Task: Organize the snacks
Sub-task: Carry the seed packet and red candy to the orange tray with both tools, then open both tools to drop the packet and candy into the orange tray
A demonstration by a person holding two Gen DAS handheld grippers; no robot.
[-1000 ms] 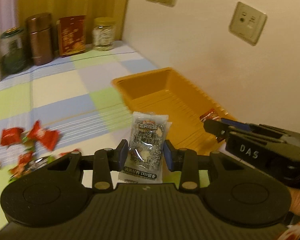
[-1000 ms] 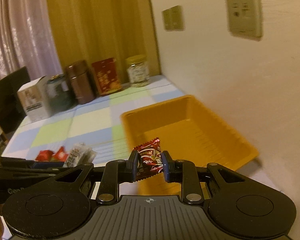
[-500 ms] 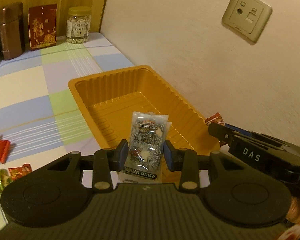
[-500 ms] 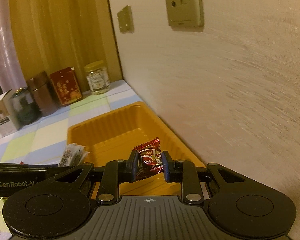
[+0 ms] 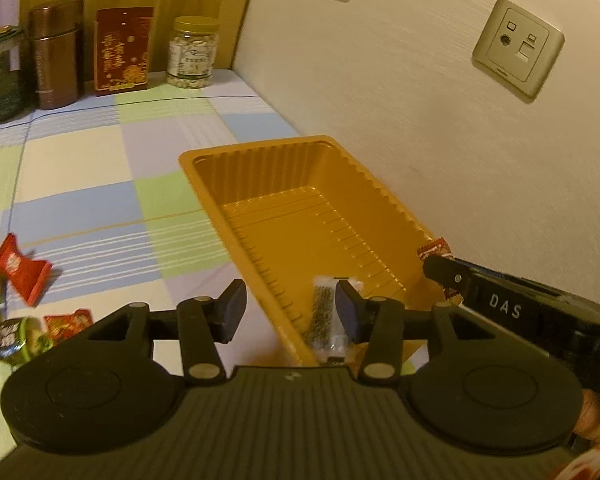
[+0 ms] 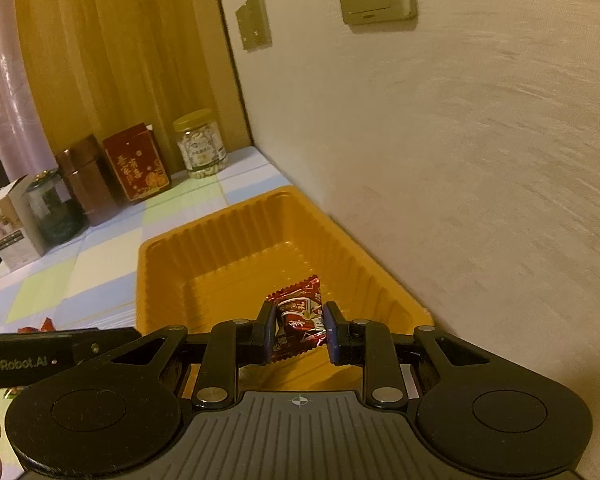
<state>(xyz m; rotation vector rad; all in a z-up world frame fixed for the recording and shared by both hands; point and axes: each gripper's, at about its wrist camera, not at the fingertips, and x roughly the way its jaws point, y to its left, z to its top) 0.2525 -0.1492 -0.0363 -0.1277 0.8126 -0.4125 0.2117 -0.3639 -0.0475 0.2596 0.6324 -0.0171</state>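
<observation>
My left gripper [image 5: 290,304] hangs over the near end of the orange tray [image 5: 204,164], and its jaws are opening. A clear packet of dark sesame snack [image 5: 325,312] sits edge-on between them, leaning by the right finger, and the left pad is well clear of it. My right gripper [image 6: 299,326] is shut on a red candy wrapper [image 6: 298,312] above the tray [image 6: 140,280], close to the wall. In the left wrist view the right gripper [image 5: 440,268] comes in from the right with the red candy [image 5: 434,248] at its tip. The left gripper's finger [image 6: 100,344] shows at the lower left of the right wrist view.
Several loose red and green wrapped snacks [image 5: 20,272] lie on the checked tablecloth left of the tray. A jar [image 5: 192,52], a red box [image 5: 122,50], a brown canister [image 5: 56,52] and a dark jar stand along the back. The wall with sockets runs right beside the tray.
The left jaws have spread and the sesame packet has slipped from flat between the pads to edge-on by the right finger. Both grippers came in over the tray; the right keeps its candy.
</observation>
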